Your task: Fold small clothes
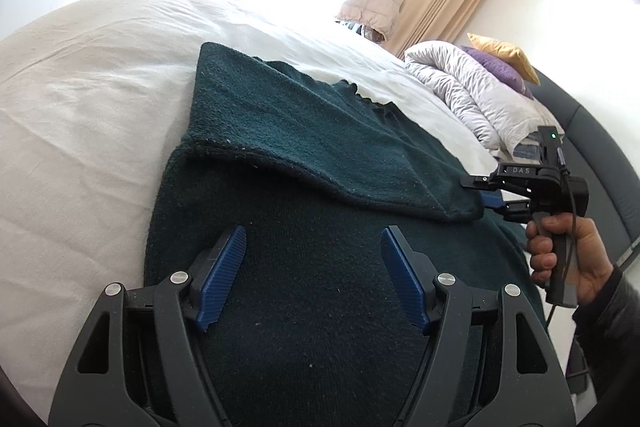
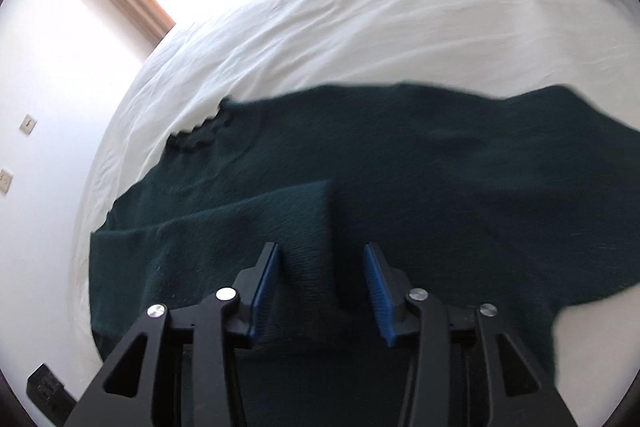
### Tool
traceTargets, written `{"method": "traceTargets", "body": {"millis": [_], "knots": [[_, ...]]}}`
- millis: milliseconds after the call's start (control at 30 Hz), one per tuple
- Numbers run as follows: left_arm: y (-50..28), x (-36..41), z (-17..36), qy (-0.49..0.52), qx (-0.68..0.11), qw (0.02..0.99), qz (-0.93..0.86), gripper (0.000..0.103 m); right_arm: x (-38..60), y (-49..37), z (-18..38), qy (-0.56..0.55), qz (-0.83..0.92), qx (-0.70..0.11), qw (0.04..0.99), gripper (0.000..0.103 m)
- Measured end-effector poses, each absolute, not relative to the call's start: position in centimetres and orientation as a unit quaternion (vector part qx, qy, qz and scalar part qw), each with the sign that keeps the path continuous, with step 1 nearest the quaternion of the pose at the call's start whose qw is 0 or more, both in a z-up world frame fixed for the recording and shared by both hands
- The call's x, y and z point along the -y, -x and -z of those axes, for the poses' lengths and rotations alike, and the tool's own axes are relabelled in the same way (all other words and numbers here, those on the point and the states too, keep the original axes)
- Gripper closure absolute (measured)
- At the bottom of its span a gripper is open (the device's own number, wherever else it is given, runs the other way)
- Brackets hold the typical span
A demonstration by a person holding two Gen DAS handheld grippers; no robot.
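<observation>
The dark green sweater (image 1: 304,155) lies across the white bed (image 1: 92,99), one sleeve (image 2: 256,223) folded over its middle. The right gripper (image 2: 320,287) has its jaws part open around the cuff, pads clear; lift away straight to keep the fold flat. The left gripper (image 1: 312,275) hovers wide open, holding nothing

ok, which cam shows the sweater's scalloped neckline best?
Left wrist view: the scalloped neckline is sharp against the white sheet. In the right wrist view the neckline is there too, at the sweater's left edge, but motion-blurred and darker.
</observation>
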State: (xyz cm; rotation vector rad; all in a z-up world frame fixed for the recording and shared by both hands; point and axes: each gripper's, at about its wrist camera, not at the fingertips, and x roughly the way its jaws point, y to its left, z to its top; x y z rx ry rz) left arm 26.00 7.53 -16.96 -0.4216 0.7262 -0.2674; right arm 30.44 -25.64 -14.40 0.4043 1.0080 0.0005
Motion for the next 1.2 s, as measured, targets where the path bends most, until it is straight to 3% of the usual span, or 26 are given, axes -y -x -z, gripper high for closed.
{"method": "traceTargets", "body": {"millis": [133, 300, 467, 600, 700, 867, 900, 1067, 1133, 1200], "knots": [[-25.2, -8.1, 14.3, 0.207, -0.331, 0.913, 0.122, 0.034, 24.9, -28.1, 11.8, -0.162, -0.011, -0.433, 0.886, 0.059], [-28.4, -6.7, 9.2, 0.137, -0.286, 0.943, 0.104, 0.034, 20.8, -26.4, 11.9, -0.149, -0.108, -0.426, 0.886, 0.061], [-34.3, -5.5, 10.7, 0.064, -0.333, 0.938, 0.068, 0.034, 19.1, -28.0, 14.7, -0.172, -0.170, -0.447, 0.861, 0.061], [-36.0, -7.9, 16.4, 0.116, -0.394, 0.911, 0.048, 0.034, 22.0, -29.4, 17.1, -0.223, -0.156, -0.449, 0.851, 0.103], [-36.1, -9.6, 16.7, 0.172, -0.379, 0.907, 0.066, 0.034, 24.7, -30.1, 17.6, -0.250, -0.149, -0.440, 0.849, 0.103], [-36.1, -8.7, 17.1, 0.143, -0.373, 0.915, 0.051, 0.034, 29.0, -30.6, 17.8, -0.304, -0.099, -0.410, 0.854, 0.103], [-36.1, -8.5, 17.2, 0.140, -0.373, 0.916, 0.050, 0.034, 29.3, -30.4, 17.5, -0.294, -0.067, -0.408, 0.862, 0.090], [-36.1, -8.5, 17.6, 0.135, -0.367, 0.919, 0.048, 0.034, 26.4, -29.2, 14.4, -0.277, -0.103, -0.374, 0.879, 0.088], [-36.0, -8.4, 17.7, 0.134, -0.366, 0.920, 0.048, 0.034, 24.0, -29.6, 13.6, -0.269, -0.141, -0.370, 0.878, 0.064], [-35.8, -8.5, 17.7, 0.135, -0.365, 0.920, 0.048, 0.034, 22.2, -30.1, 13.8, -0.261, -0.156, -0.375, 0.876, 0.056]]}}
